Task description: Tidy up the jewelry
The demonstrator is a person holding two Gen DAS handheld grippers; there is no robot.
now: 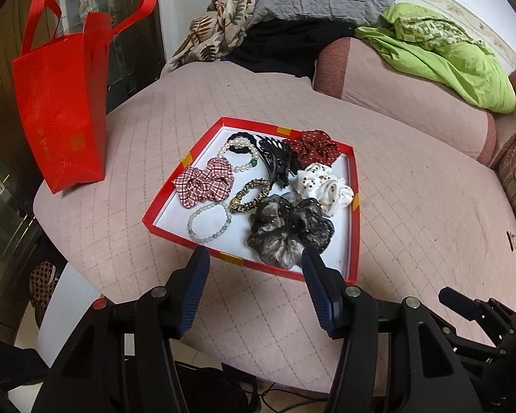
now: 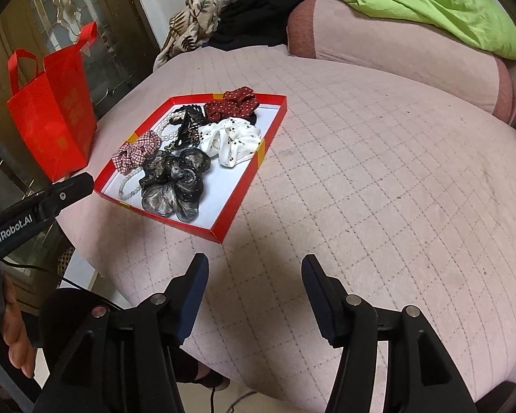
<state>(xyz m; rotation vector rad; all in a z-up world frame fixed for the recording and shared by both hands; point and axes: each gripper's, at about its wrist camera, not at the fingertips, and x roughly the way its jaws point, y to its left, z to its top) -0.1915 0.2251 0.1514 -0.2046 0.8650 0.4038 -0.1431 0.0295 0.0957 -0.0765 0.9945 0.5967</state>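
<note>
Cardboard tray (image 1: 353,213), sheer ruffled scrunchie (image 1: 289,230), beaded bracelet (image 1: 208,222)

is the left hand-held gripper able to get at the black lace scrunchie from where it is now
Probably yes. The left hand-held gripper is open and empty at the near rim of the red tray, with the black lace scrunchie lying just ahead between its fingers, uncovered. Only the low rim lies between.

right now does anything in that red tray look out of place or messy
Nothing is spilled or broken. The red tray holds a loose jumble: the black hair claw lies over a pearl bracelet, and the scrunchies crowd together. Both the left gripper and right gripper are open and empty.
</note>
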